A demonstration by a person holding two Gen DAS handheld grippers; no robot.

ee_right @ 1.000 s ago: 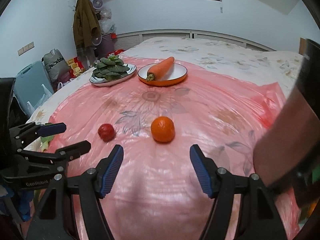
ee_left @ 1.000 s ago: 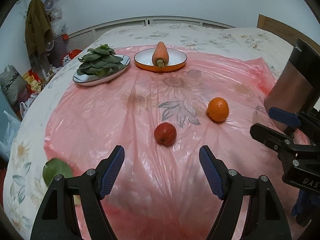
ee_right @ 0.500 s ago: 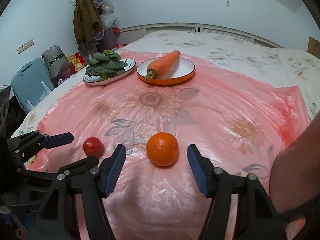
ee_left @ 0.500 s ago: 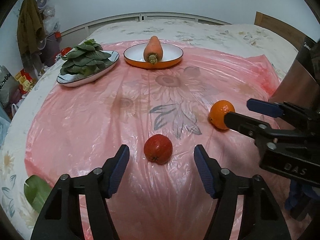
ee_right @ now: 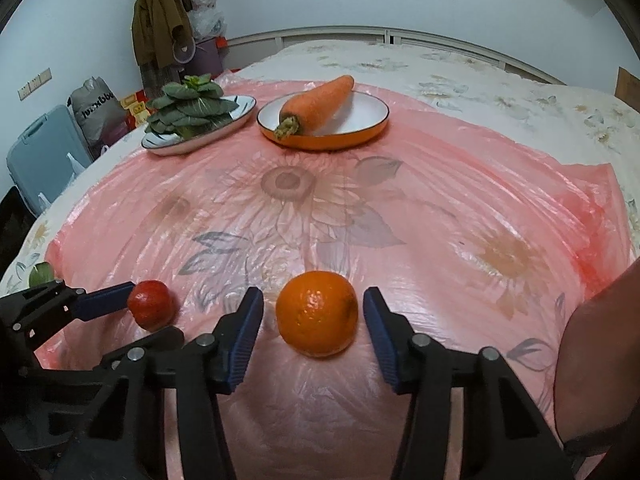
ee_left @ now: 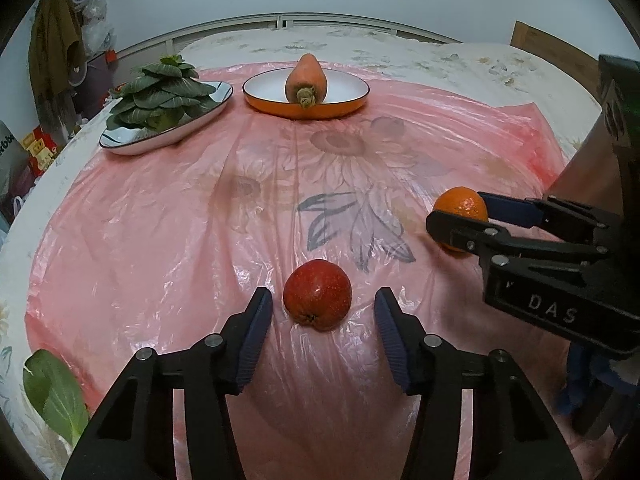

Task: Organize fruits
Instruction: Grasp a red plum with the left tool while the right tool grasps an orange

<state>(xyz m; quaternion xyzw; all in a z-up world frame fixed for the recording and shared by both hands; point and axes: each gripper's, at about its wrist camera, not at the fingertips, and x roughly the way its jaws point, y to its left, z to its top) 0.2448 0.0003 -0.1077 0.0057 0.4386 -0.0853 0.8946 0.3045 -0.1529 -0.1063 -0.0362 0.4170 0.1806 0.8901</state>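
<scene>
Straddling the red apple (ee_left: 317,300) with my left gripper (ee_left: 323,314), I have one blue pad on each side of it, and a sliver of pink sheet shows between fruit and pad on both sides, so nothing is pinched yet. These jaws have just been closing in and stand partly drawn together, with the apple sitting between the fingertips on the pink plastic sheet (ee_left: 160,232).

My right gripper (ee_right: 313,316) frames the orange (ee_right: 317,313) the same way: the fruit lies between the two blue pads, and narrow gaps remain at either flank. Those jaws have also just been narrowing and are about half open, gripping nothing. The orange rests on the sheet, near the apple and to its right.

Farther back on the sheet, a carrot (ee_right: 316,100) lies in a white dish with an orange rim (ee_right: 368,120), its stem end toward me. Just beside that, to the left, an oval plate (ee_right: 240,110) carries a heap of dark leafy greens (ee_right: 188,106). A loose green leaf (ee_left: 54,392) lies off the sheet's near left corner, on the flowered bedspread (ee_right: 460,76).
</scene>
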